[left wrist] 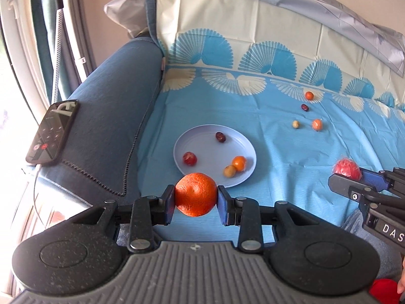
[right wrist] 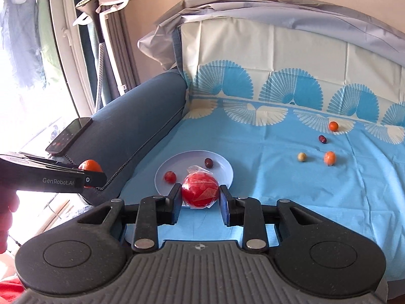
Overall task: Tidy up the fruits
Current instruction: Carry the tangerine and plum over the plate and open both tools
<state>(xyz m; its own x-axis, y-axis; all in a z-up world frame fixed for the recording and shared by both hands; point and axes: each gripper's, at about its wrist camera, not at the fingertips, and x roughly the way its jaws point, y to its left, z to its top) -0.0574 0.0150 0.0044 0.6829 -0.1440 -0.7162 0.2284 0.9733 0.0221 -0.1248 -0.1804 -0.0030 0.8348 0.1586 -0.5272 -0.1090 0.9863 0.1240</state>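
- Orange first: your left gripper (left wrist: 196, 195) is clamped on an orange (left wrist: 196, 194), held just short of the plate's near rim.
- Red next: your right gripper (right wrist: 200, 193) is closed on a red fruit (right wrist: 200, 190) in clear wrap, its pads touching both sides, also in front of the plate (right wrist: 225, 174).
- The pale plate (left wrist: 210, 131) holds four pieces in the left view: a red one (left wrist: 189, 158) at its left, a dark date (left wrist: 220, 137) toward the back, and a small orange (left wrist: 239, 163) touching a yellowish fruit (left wrist: 229, 171) at its right.
- Farther off, four pieces lie loose on the blue cloth (left wrist: 278, 152), well apart from the plate: a pale ball (left wrist: 295, 124), an orange piece (left wrist: 317, 124), a second date (left wrist: 305, 107) and, farthest, a small orange one (left wrist: 309, 95).
- By my judgement you are about halfway: four plated, two in your grip, four left to fetch.
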